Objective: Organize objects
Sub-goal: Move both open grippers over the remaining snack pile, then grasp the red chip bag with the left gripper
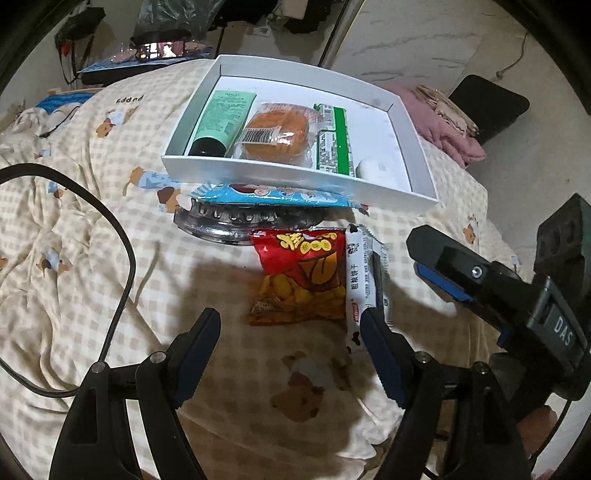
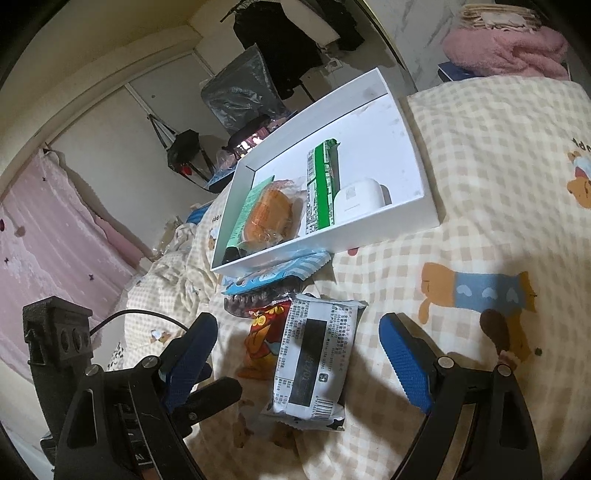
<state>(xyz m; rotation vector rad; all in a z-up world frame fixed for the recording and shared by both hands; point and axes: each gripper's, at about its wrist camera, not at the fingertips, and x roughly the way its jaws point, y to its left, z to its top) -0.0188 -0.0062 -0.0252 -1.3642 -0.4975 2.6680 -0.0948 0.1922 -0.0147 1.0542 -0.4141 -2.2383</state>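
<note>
Left tool (image 1: 290, 328) gapes wide, empty, over the red snack bag (image 1: 301, 275) on the bed (image 1: 92, 221). Right tool (image 2: 297, 334) wide too, straddling the white biscuit pack (image 2: 314, 363), pads clear. White tray (image 1: 295, 175) beyond.

A bed (image 1: 92, 206) fills the view, spread with a cream checked quilt (image 2: 498, 155) printed with bears. Pale marble-look wall (image 1: 424, 33) behind it, a pink curtain (image 2: 48, 236) off to one side, dark clothes (image 2: 280, 48) hanging by the white wall, pink fleece (image 2: 506, 51) piled at the bed's edge.
</note>
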